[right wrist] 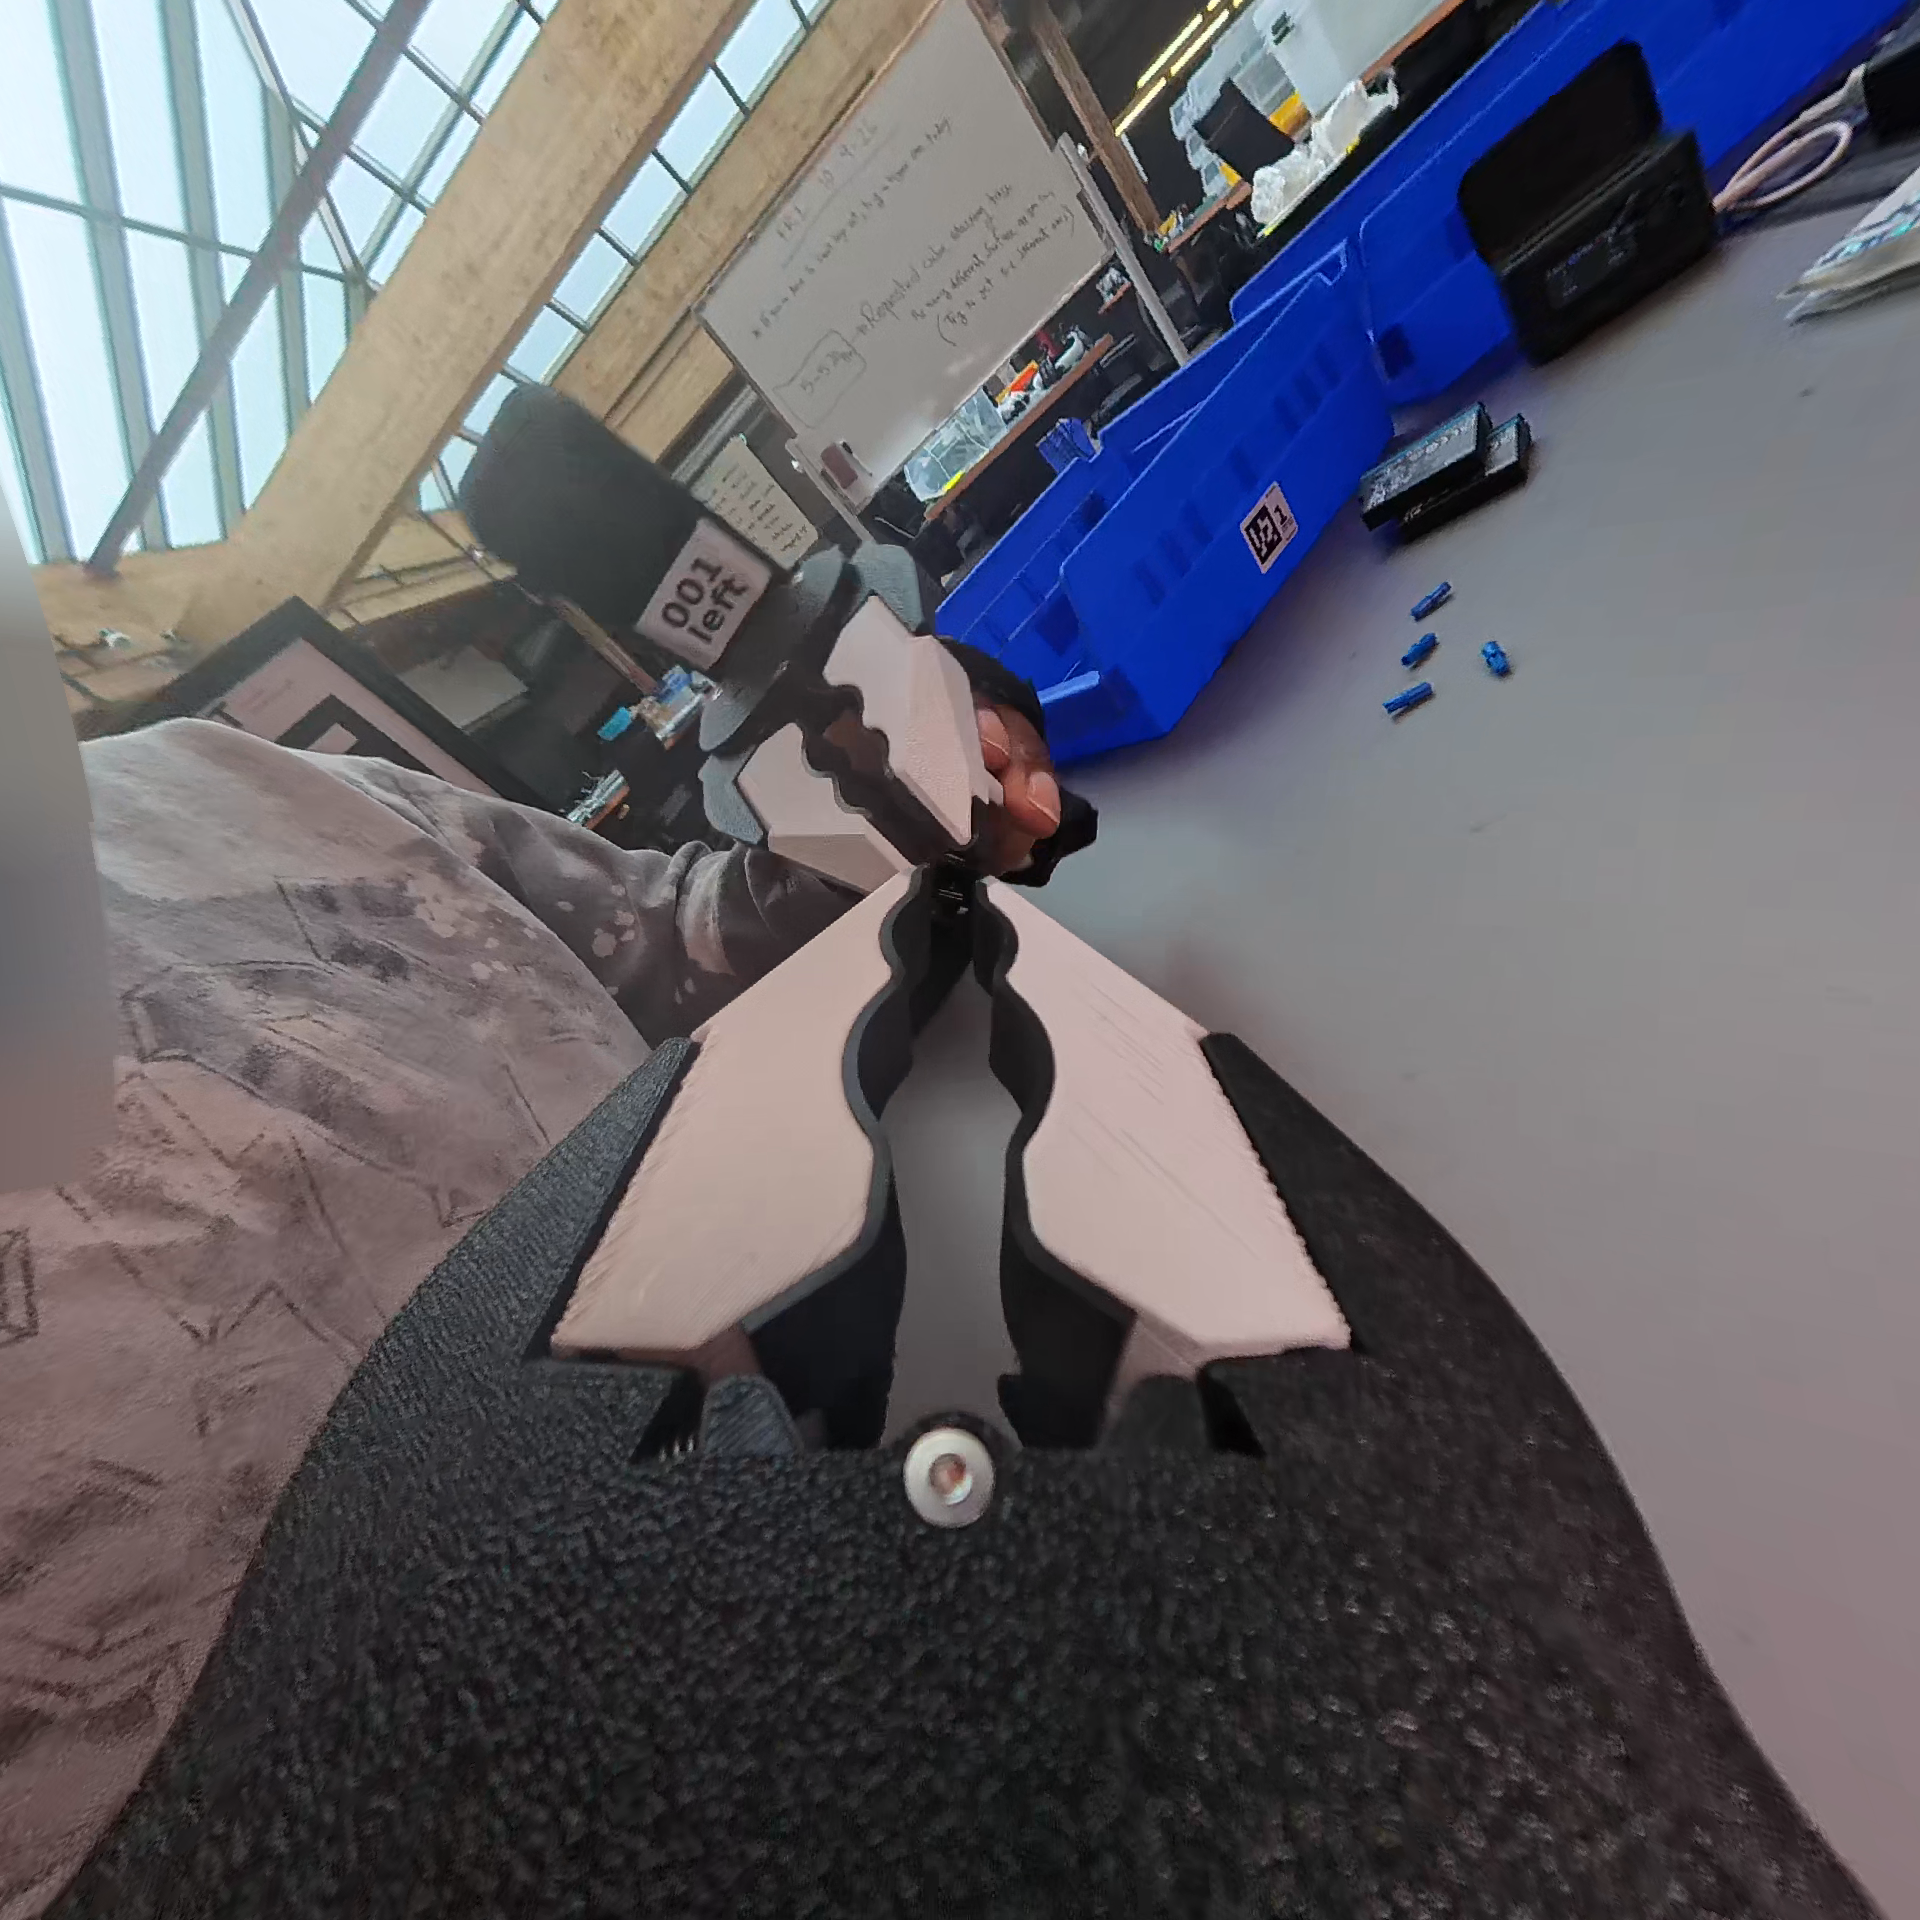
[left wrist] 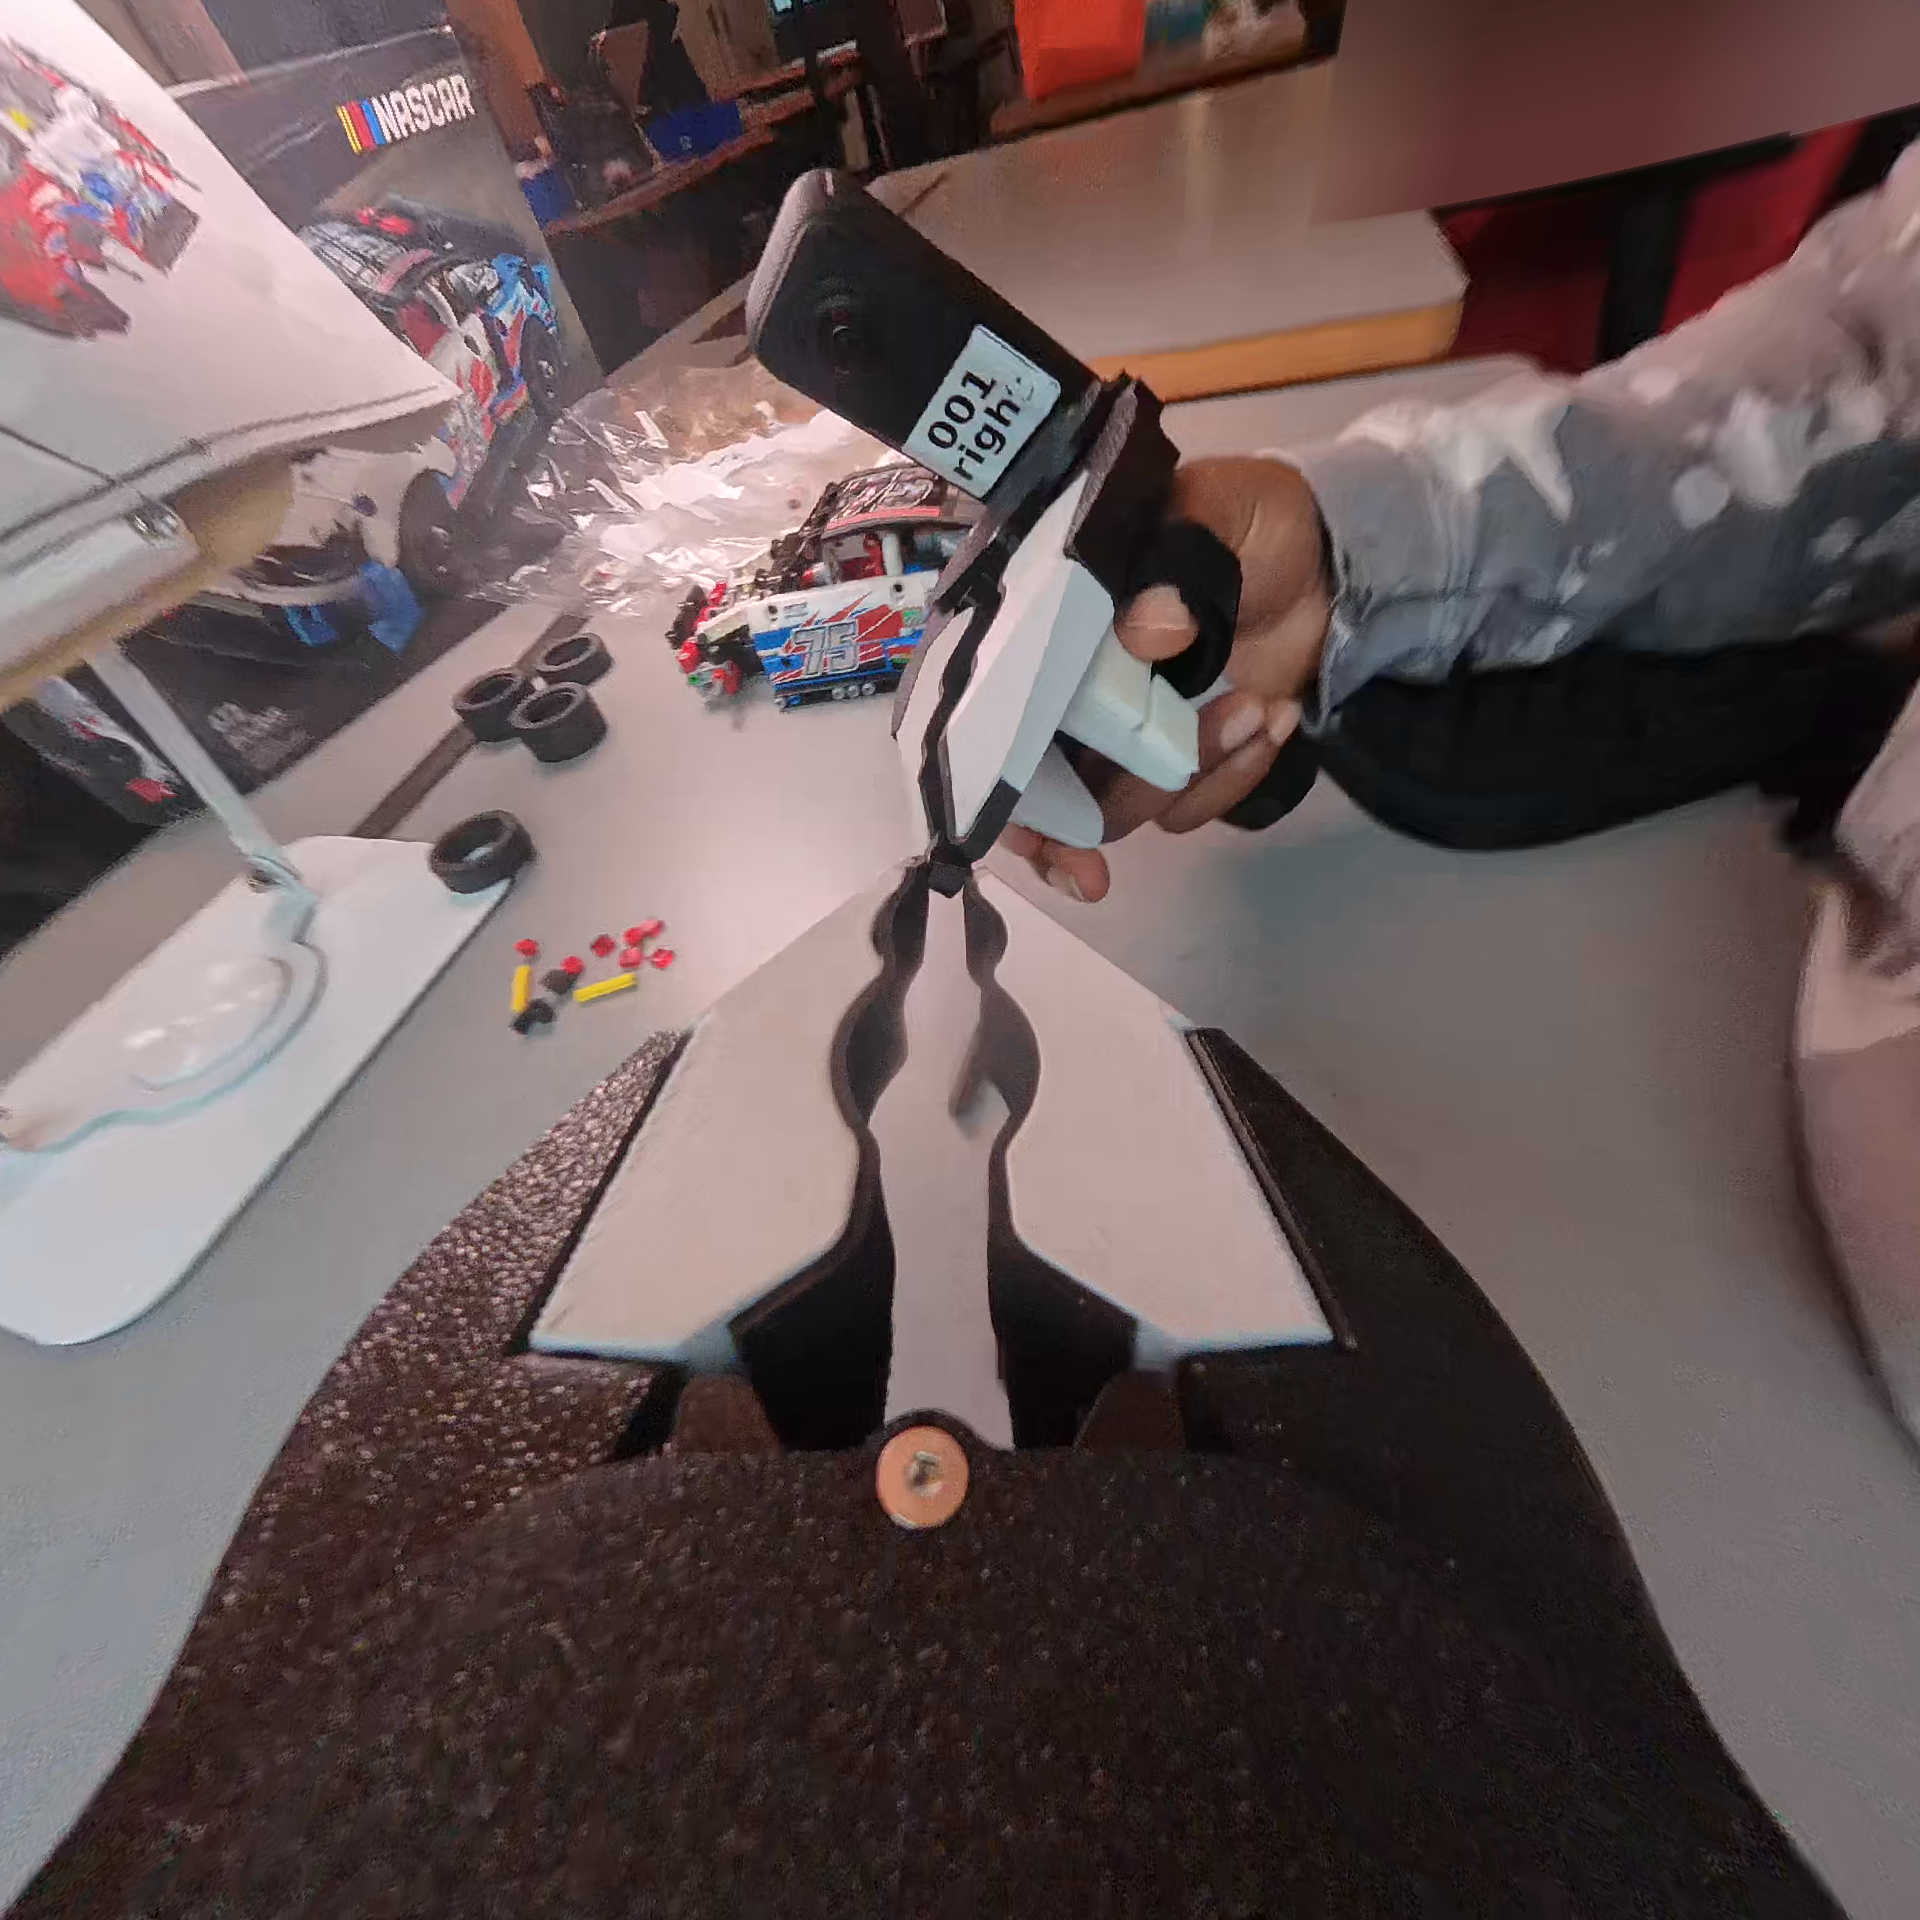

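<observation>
Both grippers, left gripper (left wrist: 943,883) and right gripper (right wrist: 948,894), pinch one small black piece (left wrist: 948,871) tip to tip. Any twist could flick it onto the bench (left wrist: 1351,1039).

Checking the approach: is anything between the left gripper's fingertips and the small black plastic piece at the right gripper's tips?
Nothing visible. The left gripper and right gripper meet tip to tip, and the small black plastic piece sits directly between both pairs of tips, apparently pinched by each.
</observation>
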The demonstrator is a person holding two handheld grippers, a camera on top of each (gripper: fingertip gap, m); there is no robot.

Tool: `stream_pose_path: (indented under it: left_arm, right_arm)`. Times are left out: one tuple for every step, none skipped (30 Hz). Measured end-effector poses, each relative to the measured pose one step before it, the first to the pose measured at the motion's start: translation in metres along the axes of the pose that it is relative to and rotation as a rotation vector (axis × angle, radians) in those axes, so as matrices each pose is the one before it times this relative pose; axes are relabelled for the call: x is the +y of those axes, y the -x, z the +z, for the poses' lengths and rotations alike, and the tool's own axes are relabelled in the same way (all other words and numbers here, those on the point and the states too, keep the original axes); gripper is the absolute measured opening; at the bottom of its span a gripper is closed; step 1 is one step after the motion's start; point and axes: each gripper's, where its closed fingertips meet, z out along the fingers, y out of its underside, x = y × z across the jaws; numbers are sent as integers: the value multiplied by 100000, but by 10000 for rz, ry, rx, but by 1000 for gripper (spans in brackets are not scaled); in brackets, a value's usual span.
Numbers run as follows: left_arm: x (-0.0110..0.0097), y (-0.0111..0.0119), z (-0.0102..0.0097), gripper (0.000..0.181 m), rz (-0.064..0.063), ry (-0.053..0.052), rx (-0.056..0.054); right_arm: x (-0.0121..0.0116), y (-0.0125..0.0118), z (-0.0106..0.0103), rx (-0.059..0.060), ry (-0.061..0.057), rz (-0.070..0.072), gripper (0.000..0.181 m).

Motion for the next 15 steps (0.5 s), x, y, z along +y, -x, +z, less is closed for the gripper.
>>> stream_pose_path:
  left_arm:
    - [-244, -36, -4, 5, -869, -265, 400]
    - [-132, -40, -31, 4, -695, -199, 361]
    - [-41, 179, -225, 0, -596, -171, 231]
    - [-20, 673, -500, 0, -466, -168, 3]
    - [-171, 581, -545, 0, -502, -179, 80]
    - [-87, 467, -284, 0, -473, -55, 36]
    - [136, 410, 77, 0, -217, 78, -120]
    - [224, 45, 305, 0, 182, 38, -103]
    - [183, -400, 412, 0, 113, -14, 116]
    - [189, -526, 422, 0, -104, 34, 227]
    - [219, -504, 386, 8, -225, 123, 266]
    - [37, -536, 277, 22, -331, 30, 346]
    - [-229, -704, 129, 25, -537, -137, 537]
    - [-346, -712, 33, 25, -777, -222, 668]
    - [-424, -467, -15, 25, -927, -289, 615]
  right_arm:
    - [-106, 117, -88, 57, 7, -330, 7]
    - [-81, 71, -141, 72, 8, -313, 7]
    - [-868, 38, -692, 24, -443, -235, 7]
    - [-1202, -117, -1092, 52, -464, -65, 6]
    - [-911, -190, -972, 252, -225, -453, 7]
    - [-286, -131, -448, 287, 94, -553, 7]
    - [-159, 273, -26, -29, 4, -158, 7]
    - [92, 381, 250, -155, 28, 74, 7]
    - [368, 204, 363, -67, 110, 0, 7]
    - [485, 114, 358, -5, 191, -77, 7]
    - [331, 122, 282, -13, 134, -166, 7]
    - [40, 236, 166, -69, -2, -284, 7]
    - [-30, 394, 117, -66, -5, -572, 7]
    - [-99, 475, 87, 45, -13, -936, 7]
    - [-89, 368, 106, 196, 27, -1058, 7]
